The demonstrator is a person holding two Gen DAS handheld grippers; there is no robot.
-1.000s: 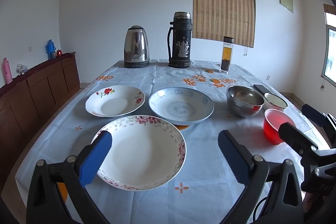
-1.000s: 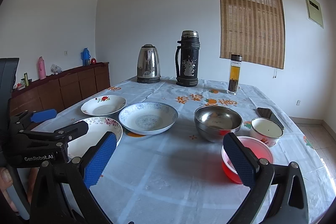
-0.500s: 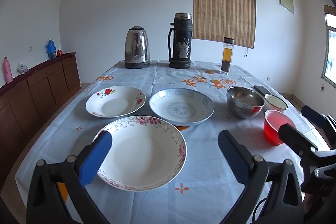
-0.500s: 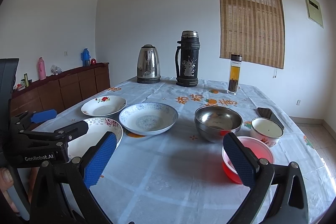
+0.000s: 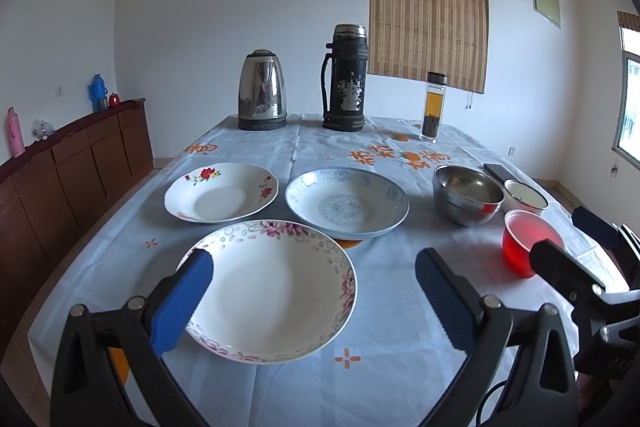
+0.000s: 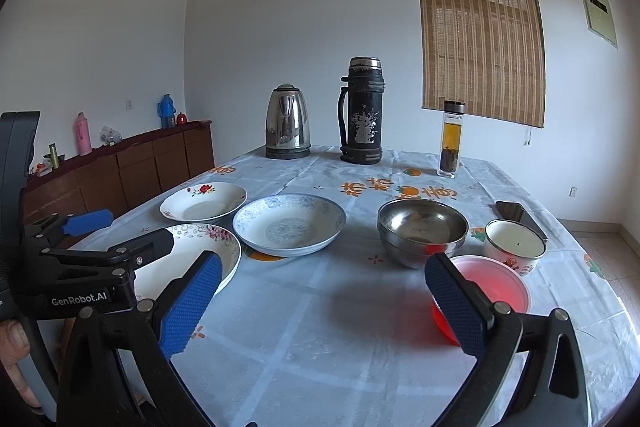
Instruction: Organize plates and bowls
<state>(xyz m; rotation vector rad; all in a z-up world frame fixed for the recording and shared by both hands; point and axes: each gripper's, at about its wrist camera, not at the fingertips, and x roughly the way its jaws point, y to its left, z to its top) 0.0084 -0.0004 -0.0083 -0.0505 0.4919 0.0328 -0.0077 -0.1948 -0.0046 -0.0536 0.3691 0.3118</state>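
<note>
White walls and a bamboo blind back a table [image 5: 400, 347] under a slick-looking printed cloth, where three plates and three bowls lie unstacked. Both grippers hover with jaws spread wide, holding nothing: the left gripper [image 5: 314, 301] above the pink-flowered plate [image 5: 276, 287], the right gripper [image 6: 324, 303] beside the red bowl [image 6: 496, 283]. A pinch on the plate's shallow sloped rim could probably slip, or drag plate and cloth toward the near edge. The blue plate [image 5: 348, 205] and red-flowered plate [image 5: 222, 193] lie close, so a careless lift could chip them; the steel bowl [image 6: 422, 229] and enamel bowl [image 6: 514, 245] crowd the red one likewise.
</note>
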